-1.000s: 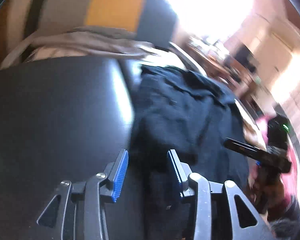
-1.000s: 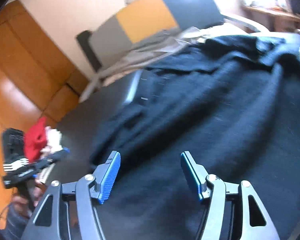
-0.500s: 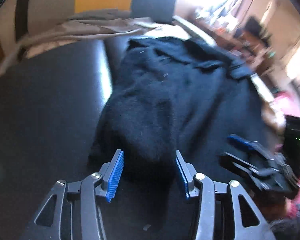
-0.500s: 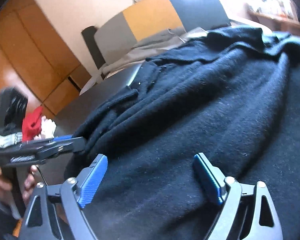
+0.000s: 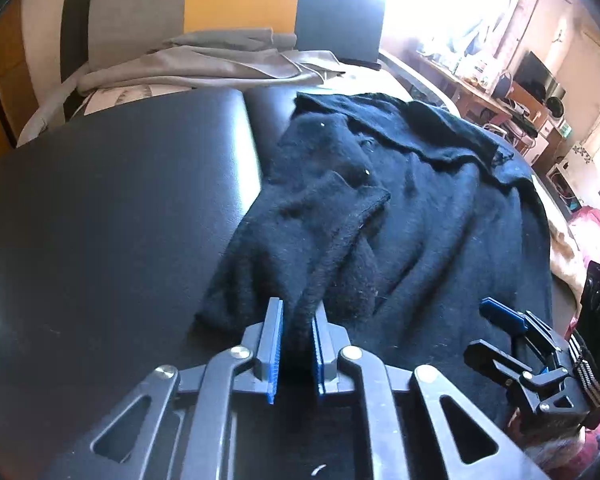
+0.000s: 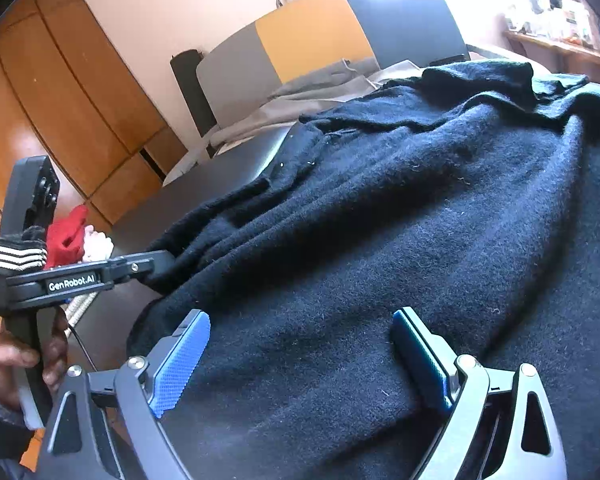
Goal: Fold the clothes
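black sweater (image 5: pixel 440 216) pinched, left gripper (image 5: pixel 296 332) closing

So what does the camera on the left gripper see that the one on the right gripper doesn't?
Only the left wrist view shows the left gripper closing its jaws on a fold at the black sweater's near edge, plus cluttered shelves by the bright window. Only the right wrist view shows the wooden cabinets, a red cloth, and the hand holding the left gripper's handle. Both show the sweater, the dark table, the grey garment behind it, and the right gripper, jaws wide apart over the sweater.
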